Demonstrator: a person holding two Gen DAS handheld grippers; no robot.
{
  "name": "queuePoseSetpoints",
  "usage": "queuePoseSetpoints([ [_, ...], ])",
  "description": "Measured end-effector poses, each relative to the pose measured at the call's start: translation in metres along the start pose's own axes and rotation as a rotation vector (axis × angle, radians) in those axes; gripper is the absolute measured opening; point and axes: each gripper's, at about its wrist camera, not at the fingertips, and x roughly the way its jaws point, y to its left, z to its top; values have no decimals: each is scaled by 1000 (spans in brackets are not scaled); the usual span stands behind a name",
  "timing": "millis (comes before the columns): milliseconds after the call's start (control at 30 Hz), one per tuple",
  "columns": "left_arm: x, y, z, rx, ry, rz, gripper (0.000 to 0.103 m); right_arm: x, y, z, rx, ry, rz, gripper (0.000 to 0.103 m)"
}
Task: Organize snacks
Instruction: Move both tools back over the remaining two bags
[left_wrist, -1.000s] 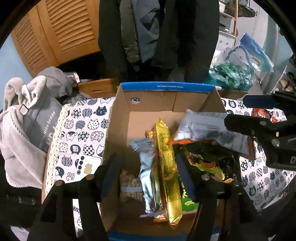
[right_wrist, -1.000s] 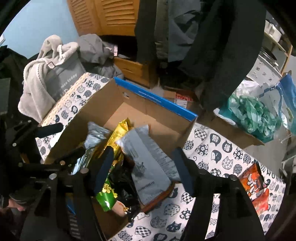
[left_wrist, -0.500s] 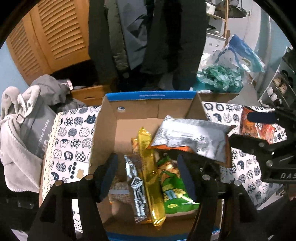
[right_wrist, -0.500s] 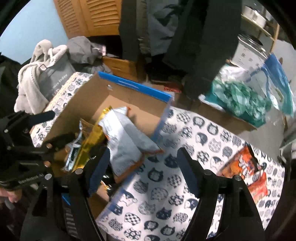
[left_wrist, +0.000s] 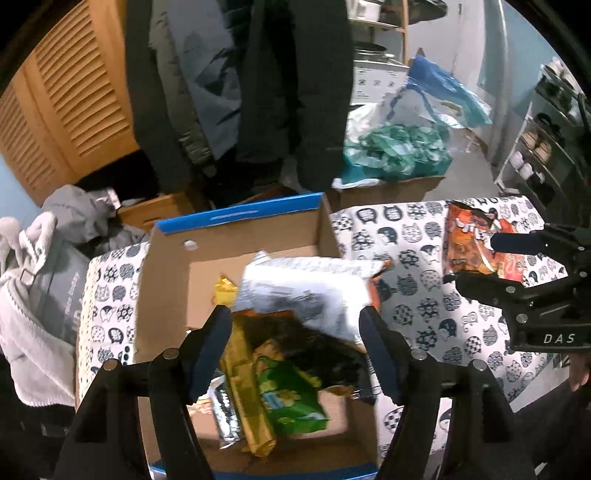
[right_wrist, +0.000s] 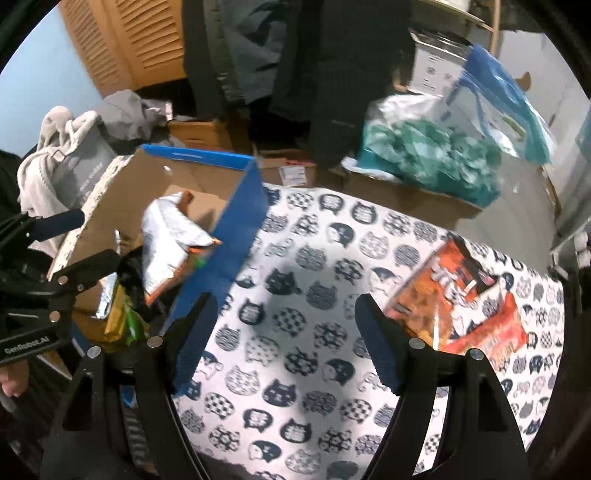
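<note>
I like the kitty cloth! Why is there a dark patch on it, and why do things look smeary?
Right wrist view: the patch is a soft shadow on the cat-print cloth; the cardboard box edge is motion-blurred. Left wrist view: the silver bag is smeared, and the fisheye bends the edges.

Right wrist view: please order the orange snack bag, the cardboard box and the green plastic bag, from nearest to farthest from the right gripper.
1. Orange snack bag: on the cat-print cloth, just past the right finger of the right gripper.
2. Cardboard box: to the left; about as near, too close to call.
3. Green plastic bag: beyond the cloth, at the back right.
</note>
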Motion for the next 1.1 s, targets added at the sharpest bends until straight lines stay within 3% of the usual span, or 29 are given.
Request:
queuePoseSetpoints([
  [467, 8, -70, 12, 102, 23, -42, 73, -19, -74, -39, 106, -8, -89, 77],
  [1100, 39, -148, 19, 218, 73, -80, 78, -11, -166, -84, 274, 70, -183, 78],
])
